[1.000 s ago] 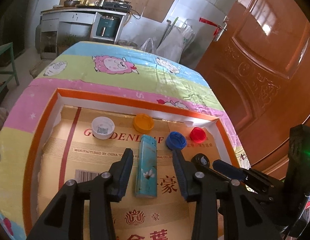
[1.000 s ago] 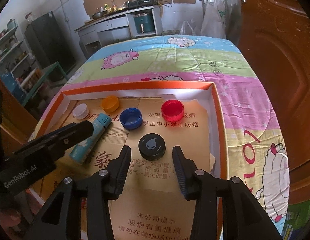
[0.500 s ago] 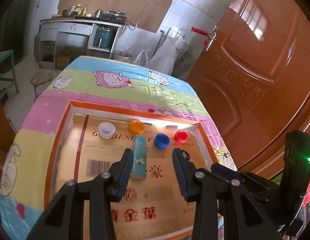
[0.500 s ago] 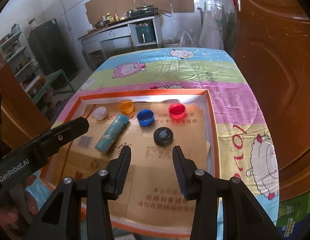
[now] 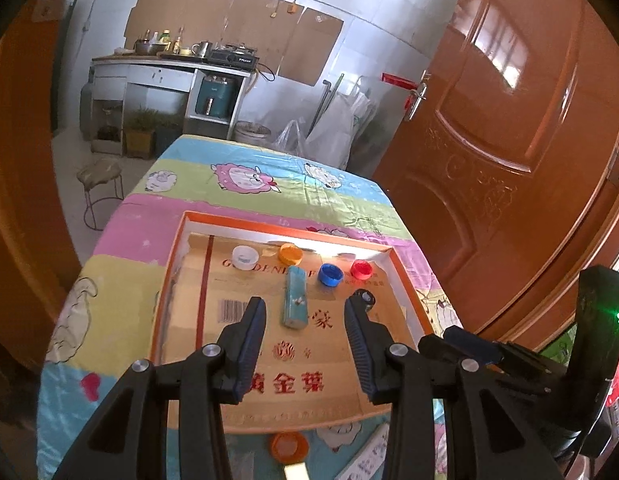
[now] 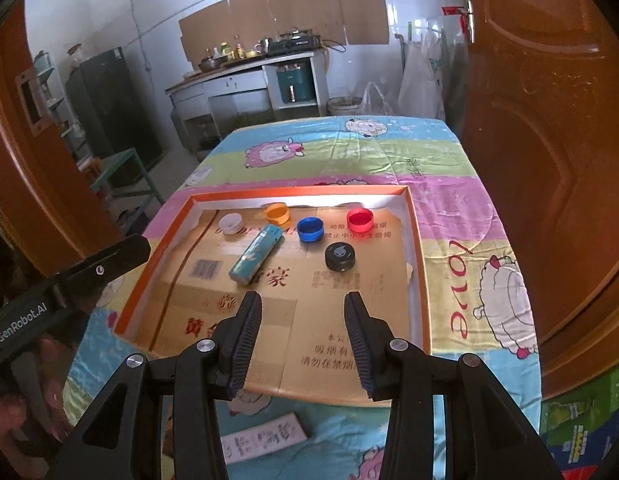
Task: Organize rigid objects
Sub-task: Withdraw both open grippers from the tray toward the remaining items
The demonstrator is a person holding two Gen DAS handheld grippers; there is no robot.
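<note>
My left gripper (image 5: 305,322): matt black plastic, ribbed blue pads, bright metal pivot pins. My right gripper (image 6: 303,320): the same. Tray (image 6: 414,240): orange-rimmed card, lined with matt printed cardboard. Bottle caps (image 6: 310,229): smooth plastic. Lighter (image 6: 255,254): glossy printed casing. Tablecloth (image 6: 461,216): creased printed cloth. Door (image 5: 509,140): varnished, glossy wood.

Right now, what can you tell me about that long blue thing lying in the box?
The lighter is a slim teal-blue stick with rounded edges and a small white flower picture on its side. It looks like hard plastic. It lies flat on the printed cardboard floor of the orange-rimmed tray, with its top end toward the orange cap. It seems to touch only the cardboard. Neither gripper holds it.
</note>
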